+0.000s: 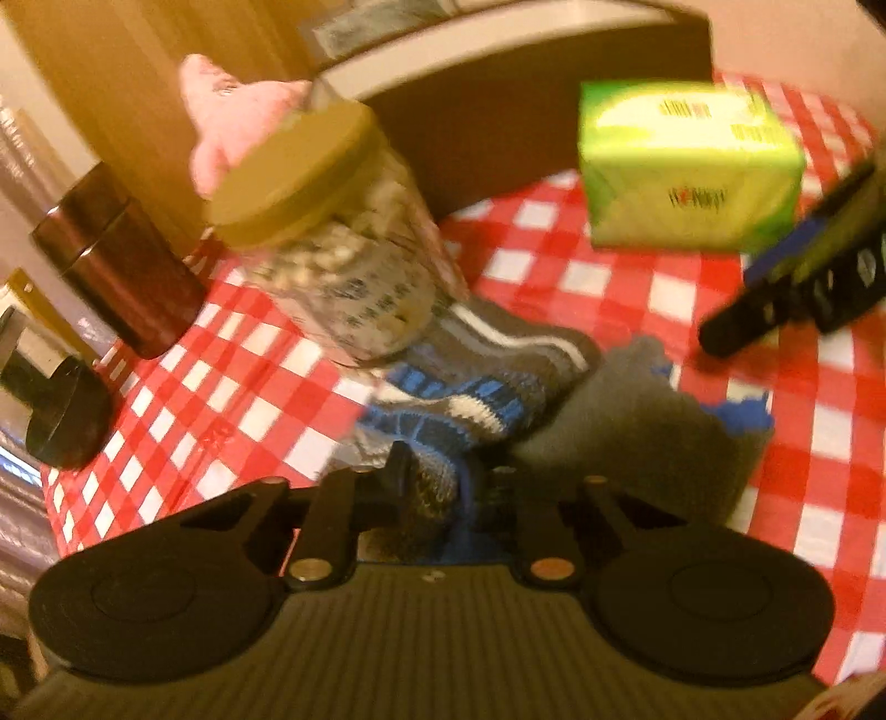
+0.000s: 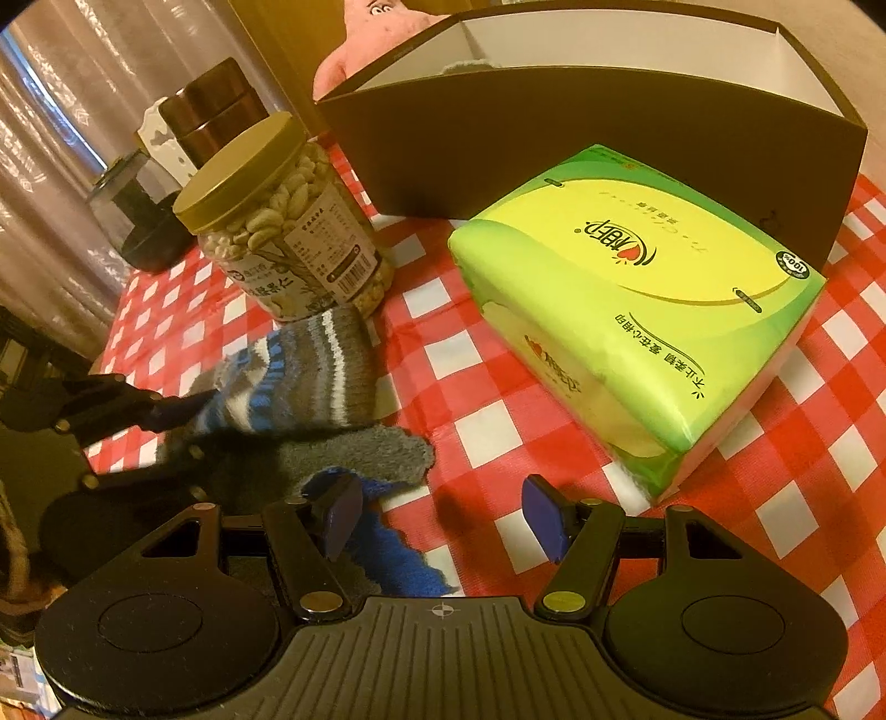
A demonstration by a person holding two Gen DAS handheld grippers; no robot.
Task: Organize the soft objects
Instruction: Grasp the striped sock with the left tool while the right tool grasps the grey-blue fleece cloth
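Observation:
A grey, blue and white striped sock lies on the red-checked tablecloth in front of the nut jar. My left gripper is shut on its near end, with fabric bunched between the pads. Beside it lies a plain grey sock with a blue cuff. My right gripper stands open just above the cloth, its left pad over the blue cuff, with nothing pinched. A green tissue pack sits to the right.
An open brown box with a white inside stands at the back, a pink plush behind it. A jar of nuts, a brown canister and a black-based glass jar crowd the left.

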